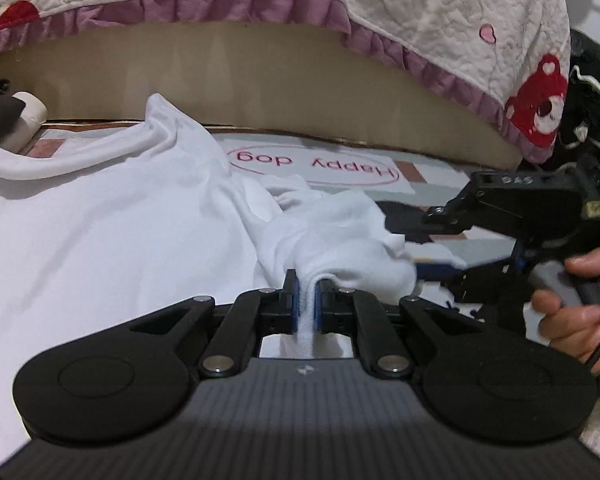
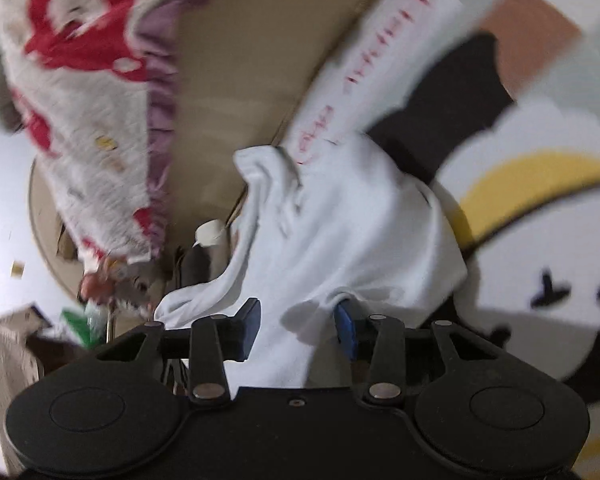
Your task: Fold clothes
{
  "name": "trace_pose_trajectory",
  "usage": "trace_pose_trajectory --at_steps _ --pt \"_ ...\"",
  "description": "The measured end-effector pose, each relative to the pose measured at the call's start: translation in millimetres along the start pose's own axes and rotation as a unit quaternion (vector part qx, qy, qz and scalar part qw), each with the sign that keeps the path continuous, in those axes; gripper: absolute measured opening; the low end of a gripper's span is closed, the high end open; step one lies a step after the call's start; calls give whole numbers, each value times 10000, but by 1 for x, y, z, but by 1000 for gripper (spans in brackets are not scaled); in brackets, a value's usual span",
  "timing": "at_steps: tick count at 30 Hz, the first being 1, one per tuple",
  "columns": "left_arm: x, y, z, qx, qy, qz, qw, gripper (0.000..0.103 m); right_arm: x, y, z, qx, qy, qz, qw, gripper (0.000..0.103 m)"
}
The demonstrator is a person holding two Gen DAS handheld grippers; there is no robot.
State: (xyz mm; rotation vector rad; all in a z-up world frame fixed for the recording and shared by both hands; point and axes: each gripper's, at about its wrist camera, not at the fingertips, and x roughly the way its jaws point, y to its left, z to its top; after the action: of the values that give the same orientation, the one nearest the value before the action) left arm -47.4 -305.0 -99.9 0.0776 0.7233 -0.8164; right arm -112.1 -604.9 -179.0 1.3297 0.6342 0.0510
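White cotton garment [image 1: 112, 232] lies spread over a printed play mat [image 1: 432, 178] on the floor, one bunched edge pinched between the pressed-together blue pads of the left gripper [image 1: 307, 300]. Only the left wrist view shows that clamp, plus the "Happy dog" lettering and the right gripper [image 1: 432, 240] held by a bare hand [image 1: 568, 300]. The right wrist view, blurred, shows the right gripper [image 2: 296, 328] with its jaws spread, white cloth [image 2: 340, 224] draped between and over the pads; no clamping is visible. A quilted white bedspread with red bears and purple frill [image 1: 440, 20] hangs over the beige bed side behind, near the mat's far edge.
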Motion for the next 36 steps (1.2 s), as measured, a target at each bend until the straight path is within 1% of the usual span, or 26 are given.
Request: trace_pose_trajectory --at_steps 1,3,5,8,9,10,13,14,15,16,17,18,19,20,22,23,24,25,26,27,28,29,31,33,35,36 --pt "0 0 1 -33 -25 2 10000 7 3 -7 -3 320 -41 51 9995 58" --pt "-1 1 3 -100 -75 4 9999 7 10 -20 -10 972 -120 160 9951 63" --pt "-3 2 7 -196 -96 -35 9998 7 16 -33 -17 1618 -199 268 9863 64" --pt "-11 10 14 -386 -168 -74 9991 7 26 -51 -30 2499 221 405 9672 67" --pt "-13 11 15 -434 -178 -103 9988 7 25 -54 -33 2605 262 499 9638 68" --pt "-15 13 16 -484 -188 -132 9986 7 24 -54 -34 2600 224 494 9641 69" --pt "-17 15 20 -584 -229 -215 9978 7 23 -51 -18 2223 -82 385 9742 70" --pt "-17 14 22 -570 -236 -226 9978 7 21 -51 -10 2099 -217 418 9766 70" --pt "-17 13 23 -555 -243 -240 9979 7 18 -52 -3 2027 -443 561 9766 70" --pt "-18 11 24 -541 -239 -276 9979 7 15 -53 4 1956 -672 707 9758 64" --pt "-19 9 25 -537 -241 -324 9977 7 14 -55 9 1924 -836 960 9730 57" --pt "-20 7 26 -521 -240 -389 9976 7 12 -57 14 1891 -996 1216 9693 36" --pt "-21 5 28 -505 -239 -453 9974 7 8 -56 20 1720 -1106 1351 9695 10" --pt "-22 2 29 -488 -237 -521 9972 6 2 -49 26 1404 -1222 1245 9746 10" --pt "-24 -4 31 -454 -219 -717 9962 6 -10 -28 26 603 -1533 700 9839 10" --pt "-23 -9 32 -405 -201 -819 9956 6 -16 -17 27 198 -1683 422 9846 10" --pt "-22 -14 33 -357 -184 -920 9949 6 -22 -7 27 -208 -1829 142 9828 10" --pt "-21 -19 34 -310 -162 -1018 9942 6 -28 4 27 -613 -1970 -139 9784 9" --pt "-14 -25 33 -278 -94 -1075 9938 6 -34 14 27 -1017 -2106 -418 9714 9" --pt "-6 -31 33 -246 -26 -1132 9933 6 -40 25 28 -1418 -2236 -697 9618 9" --pt "1 -37 32 -213 42 -1189 9927 6 -46 35 28 -1815 -2361 -974 9497 8" --pt "9 -44 31 -181 109 -1245 9920 6 -52 45 28 -2207 -2479 -1248 9350 8" --pt "24 -56 30 -116 245 -1358 9904 6 -64 66 29 -2973 -2695 -1786 8984 7" --pt "39 -68 28 -59 385 -1470 9884 6 -76 87 29 -3708 -2883 -2306 8522 7" --pt "52 -69 23 -126 561 -1508 9869 6 -70 64 56 -3006 -2642 -2534 8807 9" --pt "57 -68 21 -135 628 -1501 9866 6 -71 48 69 -2521 -2477 -2469 9023 9"
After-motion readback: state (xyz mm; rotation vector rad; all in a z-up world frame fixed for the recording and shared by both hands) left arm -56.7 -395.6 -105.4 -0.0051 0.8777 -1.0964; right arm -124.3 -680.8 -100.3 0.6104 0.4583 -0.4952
